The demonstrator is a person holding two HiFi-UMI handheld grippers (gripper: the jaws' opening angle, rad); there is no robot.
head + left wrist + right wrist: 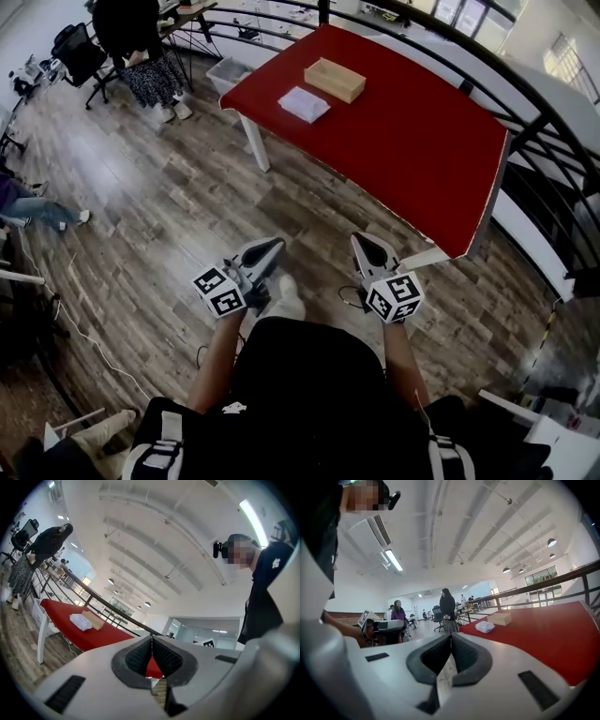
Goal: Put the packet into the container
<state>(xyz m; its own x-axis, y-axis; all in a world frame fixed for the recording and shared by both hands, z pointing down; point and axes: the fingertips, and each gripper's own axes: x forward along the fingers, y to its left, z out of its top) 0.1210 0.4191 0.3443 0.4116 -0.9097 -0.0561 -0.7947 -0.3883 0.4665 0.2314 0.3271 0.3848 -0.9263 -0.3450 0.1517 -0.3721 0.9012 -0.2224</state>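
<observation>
A white packet [304, 104] lies on the red table [403, 141], beside an open tan box, the container [335, 80], at the table's far end. Both also show small and far off in the left gripper view, packet [80, 622] and container [94, 620], and in the right gripper view, packet [484, 626] and container [499, 618]. My left gripper [273, 246] and right gripper [360, 240] are held close to my body over the floor, well short of the table. Both are shut with nothing between the tips, left gripper [151, 637], right gripper [451, 635].
A black railing [525, 122] runs behind and along the right of the table. A grey bin [227, 73] stands on the floor at the table's far left corner. One person [141, 47] stands at the back left by desks and chairs; another sits at the left edge [28, 206]. Wooden floor [169, 197] lies between me and the table.
</observation>
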